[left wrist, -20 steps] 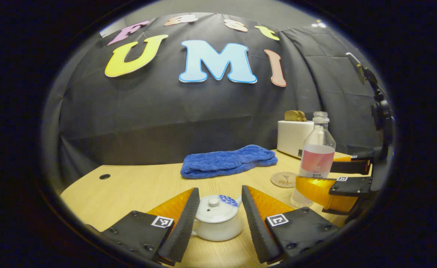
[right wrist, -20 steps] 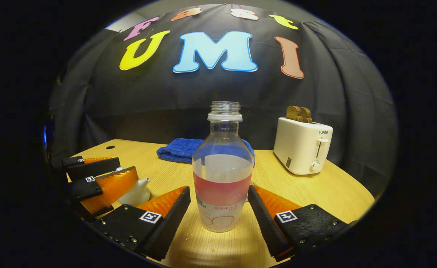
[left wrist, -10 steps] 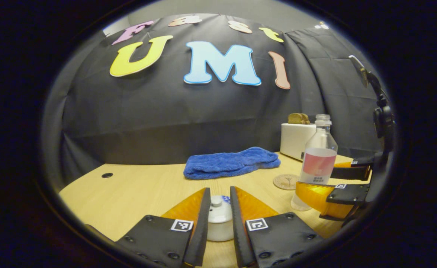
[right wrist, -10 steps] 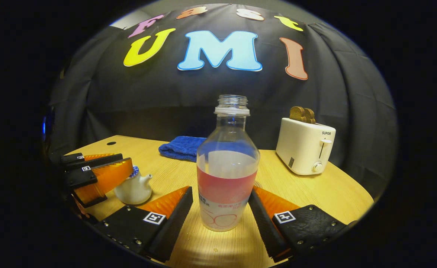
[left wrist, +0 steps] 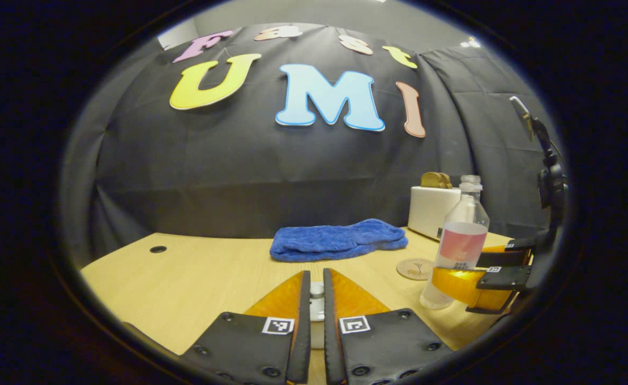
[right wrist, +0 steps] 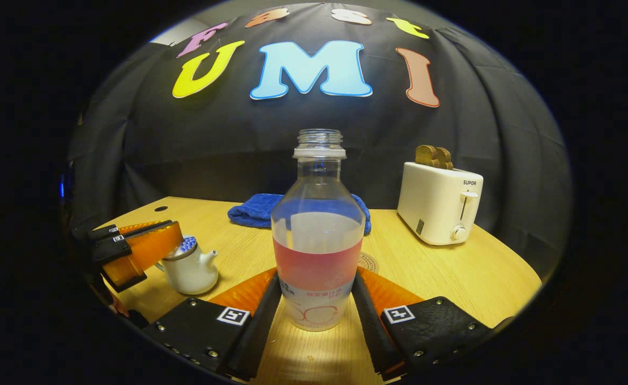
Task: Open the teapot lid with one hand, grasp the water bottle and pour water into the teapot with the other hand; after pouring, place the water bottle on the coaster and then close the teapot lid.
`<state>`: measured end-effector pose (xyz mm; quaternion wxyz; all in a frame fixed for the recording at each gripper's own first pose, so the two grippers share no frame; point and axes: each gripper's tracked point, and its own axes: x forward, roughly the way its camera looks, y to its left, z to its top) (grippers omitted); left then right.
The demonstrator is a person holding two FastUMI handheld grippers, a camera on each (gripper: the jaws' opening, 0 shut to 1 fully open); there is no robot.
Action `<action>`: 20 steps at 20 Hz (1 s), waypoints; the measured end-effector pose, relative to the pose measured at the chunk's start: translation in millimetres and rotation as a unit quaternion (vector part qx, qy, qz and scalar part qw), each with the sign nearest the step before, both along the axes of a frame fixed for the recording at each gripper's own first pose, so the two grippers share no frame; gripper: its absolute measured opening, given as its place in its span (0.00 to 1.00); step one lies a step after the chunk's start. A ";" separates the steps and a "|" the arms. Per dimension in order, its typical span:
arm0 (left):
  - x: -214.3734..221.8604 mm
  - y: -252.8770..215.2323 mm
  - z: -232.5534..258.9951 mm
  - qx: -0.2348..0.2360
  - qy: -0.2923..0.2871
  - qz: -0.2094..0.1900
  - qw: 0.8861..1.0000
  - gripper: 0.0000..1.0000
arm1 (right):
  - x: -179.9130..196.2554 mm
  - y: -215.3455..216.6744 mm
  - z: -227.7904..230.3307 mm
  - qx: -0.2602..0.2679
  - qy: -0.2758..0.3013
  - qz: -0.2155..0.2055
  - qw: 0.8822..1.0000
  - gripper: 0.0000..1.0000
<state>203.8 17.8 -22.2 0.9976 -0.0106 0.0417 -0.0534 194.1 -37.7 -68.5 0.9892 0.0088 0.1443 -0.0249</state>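
My left gripper (left wrist: 316, 276) is shut on the knob of the teapot lid (left wrist: 317, 291); its fingers hide most of the small white teapot. In the right gripper view the teapot (right wrist: 190, 269) stands on the table at the left, lid seated, with the left gripper (right wrist: 170, 233) over it. The uncapped water bottle (right wrist: 316, 240), pink-labelled and partly full, stands upright on the table, and my right gripper (right wrist: 316, 276) is shut on its lower body. The left gripper view has the bottle (left wrist: 460, 240) at the right with the right gripper (left wrist: 452, 263) around it. A round coaster (left wrist: 415, 268) lies just beside the bottle.
A folded blue towel (left wrist: 340, 240) lies at the back of the wooden table (left wrist: 185, 272). A white toaster (right wrist: 442, 208) with bread in it stands at the back right. The coaster (right wrist: 368, 262) peeks out from behind the bottle.
My left gripper went from open around the teapot to shut on the lid knob. My right gripper's fingers moved in until they touched the bottle's sides.
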 end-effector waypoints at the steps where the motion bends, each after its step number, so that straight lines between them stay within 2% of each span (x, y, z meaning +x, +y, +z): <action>1: -0.7 -0.4 2.3 -0.003 -0.004 0.000 1.000 0.20 | -1.0 0.1 -0.2 -0.003 -0.001 -0.001 1.000 0.76; 7: -13.1 9.6 39.7 -0.033 -0.059 -0.001 0.998 0.20 | -3.0 -0.2 2.1 -0.039 -0.007 -0.002 0.999 0.76; 11: -15.3 25.5 43.9 -0.021 -0.067 0.009 0.997 0.20 | -6.0 -10.6 12.5 -0.121 -0.013 -0.021 0.992 0.76; 12: -15.4 28.7 40.8 -0.021 -0.063 0.005 0.998 0.17 | -6.3 -13.0 15.0 -0.146 -0.013 -0.026 0.989 0.76; 13: -16.1 33.0 35.9 -0.022 -0.058 0.002 0.998 0.20 | -6.9 -15.1 15.2 -0.172 -0.013 -0.029 0.985 0.76; 16: -14.6 63.2 36.0 -0.029 -0.062 0.022 0.997 0.20 | -10.8 -19.1 12.9 -0.250 0.006 -0.034 0.968 0.76; 17: -14.5 70.6 35.6 -0.038 -0.063 0.028 0.997 0.17 | -11.9 -19.2 12.6 -0.276 0.013 -0.031 0.961 0.76; 20: -15.4 91.7 38.5 -0.041 -0.067 0.044 0.996 0.20 | -9.3 -11.6 19.9 -0.336 0.011 -0.016 0.942 0.76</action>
